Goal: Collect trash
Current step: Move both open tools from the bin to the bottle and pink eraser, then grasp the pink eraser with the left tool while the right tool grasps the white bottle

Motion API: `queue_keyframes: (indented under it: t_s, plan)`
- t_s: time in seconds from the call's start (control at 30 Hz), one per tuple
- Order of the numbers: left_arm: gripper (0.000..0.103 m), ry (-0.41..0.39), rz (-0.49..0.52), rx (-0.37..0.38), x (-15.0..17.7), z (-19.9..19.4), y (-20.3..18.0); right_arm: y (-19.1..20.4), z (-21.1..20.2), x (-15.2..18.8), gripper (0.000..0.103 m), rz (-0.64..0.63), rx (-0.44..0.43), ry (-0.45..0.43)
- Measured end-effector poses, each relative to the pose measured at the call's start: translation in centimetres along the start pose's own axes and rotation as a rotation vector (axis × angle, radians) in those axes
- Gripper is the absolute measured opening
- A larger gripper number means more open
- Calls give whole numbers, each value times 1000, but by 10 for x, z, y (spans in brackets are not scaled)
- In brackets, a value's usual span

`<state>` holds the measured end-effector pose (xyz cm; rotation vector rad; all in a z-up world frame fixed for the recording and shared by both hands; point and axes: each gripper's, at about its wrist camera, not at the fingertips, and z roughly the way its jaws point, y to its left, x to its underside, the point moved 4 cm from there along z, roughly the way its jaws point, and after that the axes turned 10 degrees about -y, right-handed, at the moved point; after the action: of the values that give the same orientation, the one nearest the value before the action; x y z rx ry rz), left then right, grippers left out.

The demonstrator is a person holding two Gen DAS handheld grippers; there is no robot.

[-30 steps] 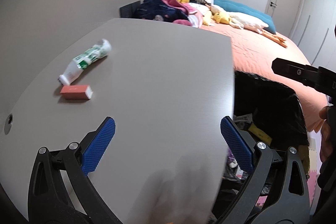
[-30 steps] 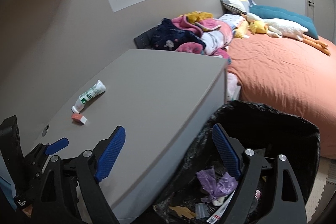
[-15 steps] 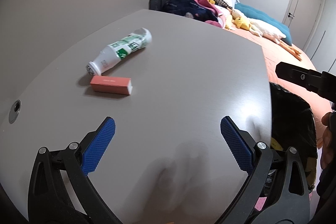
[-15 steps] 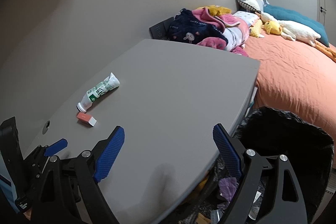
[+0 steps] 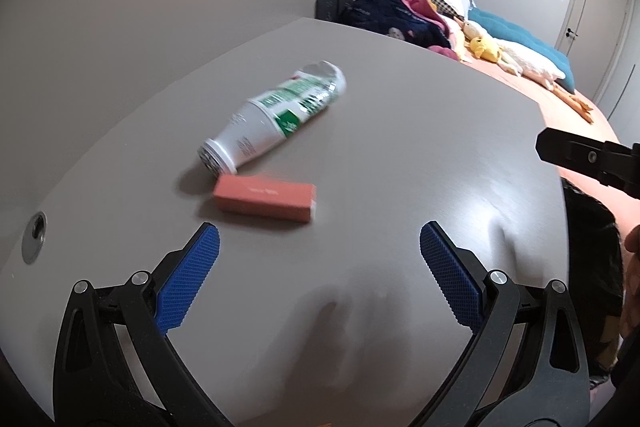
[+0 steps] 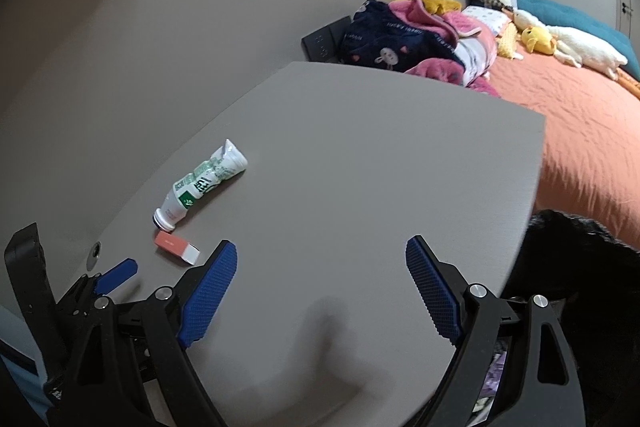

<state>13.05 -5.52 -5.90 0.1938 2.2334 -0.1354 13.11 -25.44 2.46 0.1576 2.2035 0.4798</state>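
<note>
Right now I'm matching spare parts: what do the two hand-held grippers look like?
Both look alike. The left hand-held gripper and the right hand-held gripper have black plastic frames with triangular cut-outs, silver round bolt heads at the joints, and two fingers faced with blue cross-hatched textured pads. No cables or markings show.

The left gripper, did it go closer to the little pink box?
Yes. The left gripper has come forward over the grey table, toward the pink box and squashed tube; its jaws are open.
</note>
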Motion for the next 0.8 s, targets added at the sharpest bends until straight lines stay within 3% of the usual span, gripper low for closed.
queue_keyframes:
  t_s: [0.33, 0.63, 0.8]
  plan:
    - [94, 3, 34, -4, -8, 22, 15, 24, 27, -9, 87, -3, -29, 17]
    - [73, 13, 73, 1, -8, 31, 22, 46, 49, -18, 87, 9, -52, 38]
    - [48, 1, 106, 6, -6, 26, 23, 59, 64, -20, 87, 33, -76, 70]
